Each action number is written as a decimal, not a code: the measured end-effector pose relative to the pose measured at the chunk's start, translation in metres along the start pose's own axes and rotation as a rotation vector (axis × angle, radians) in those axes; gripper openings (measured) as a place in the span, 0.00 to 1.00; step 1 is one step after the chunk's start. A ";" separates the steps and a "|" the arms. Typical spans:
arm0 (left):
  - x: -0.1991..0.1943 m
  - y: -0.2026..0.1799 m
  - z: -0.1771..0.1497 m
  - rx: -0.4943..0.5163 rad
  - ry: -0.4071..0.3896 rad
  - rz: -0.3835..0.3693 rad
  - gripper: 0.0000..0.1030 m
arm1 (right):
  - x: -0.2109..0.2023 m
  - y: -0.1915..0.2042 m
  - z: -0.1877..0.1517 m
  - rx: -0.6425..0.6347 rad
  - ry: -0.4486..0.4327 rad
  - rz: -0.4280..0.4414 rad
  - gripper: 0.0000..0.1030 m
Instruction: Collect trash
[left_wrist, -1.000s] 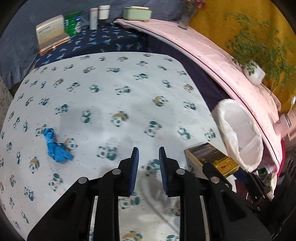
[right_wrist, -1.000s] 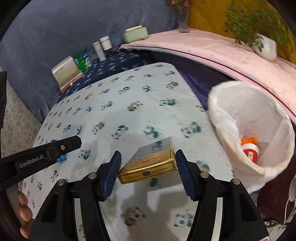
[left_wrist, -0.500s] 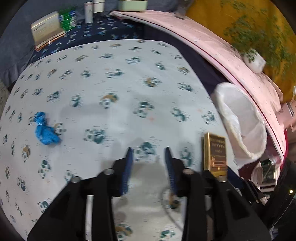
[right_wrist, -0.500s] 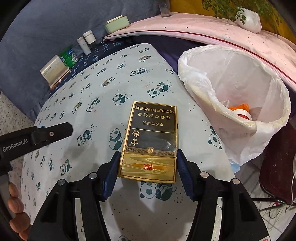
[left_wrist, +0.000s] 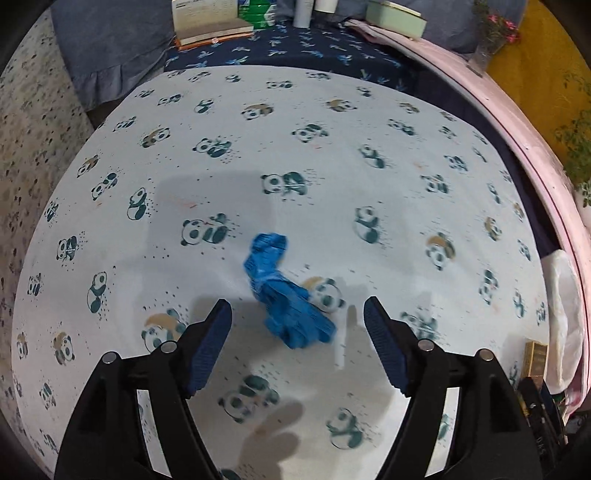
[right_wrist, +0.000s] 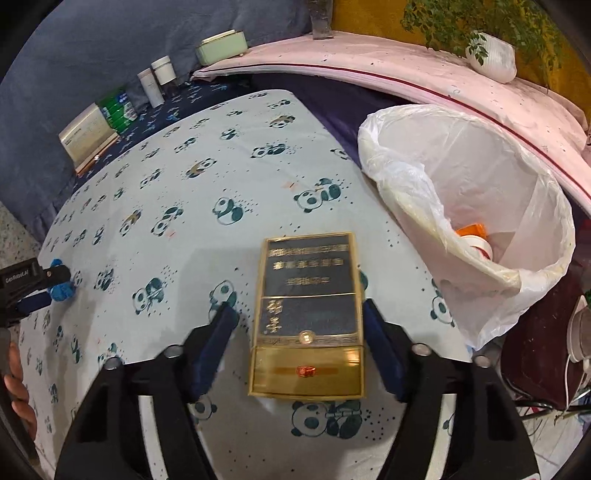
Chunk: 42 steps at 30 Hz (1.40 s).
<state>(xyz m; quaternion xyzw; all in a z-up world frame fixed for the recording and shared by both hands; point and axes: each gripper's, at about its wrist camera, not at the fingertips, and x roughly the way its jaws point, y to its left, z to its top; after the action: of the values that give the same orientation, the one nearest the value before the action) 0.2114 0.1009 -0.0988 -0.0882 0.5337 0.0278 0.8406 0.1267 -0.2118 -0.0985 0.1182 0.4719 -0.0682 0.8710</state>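
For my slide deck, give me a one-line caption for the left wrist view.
Left tool opening over a crumpled blue glove lying on the panda-print tablecloth, not yet gripped.

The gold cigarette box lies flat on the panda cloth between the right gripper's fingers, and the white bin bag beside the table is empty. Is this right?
Not quite. The bin bag is not empty: the right wrist view shows an orange-and-white container inside. The cigarette box does lie on the panda cloth between the right gripper's fingers.
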 end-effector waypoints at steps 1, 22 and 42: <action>0.004 0.002 0.001 -0.005 0.007 0.003 0.68 | 0.001 -0.001 0.002 0.005 0.002 -0.002 0.54; -0.036 -0.087 -0.024 0.185 -0.034 -0.132 0.23 | -0.034 0.002 0.013 0.069 -0.071 0.100 0.54; -0.082 -0.298 -0.073 0.568 -0.059 -0.357 0.23 | -0.091 -0.127 0.019 0.274 -0.216 0.014 0.54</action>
<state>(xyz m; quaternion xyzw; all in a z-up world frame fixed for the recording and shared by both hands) 0.1531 -0.2008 -0.0201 0.0581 0.4717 -0.2672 0.8383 0.0629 -0.3385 -0.0302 0.2311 0.3611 -0.1381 0.8928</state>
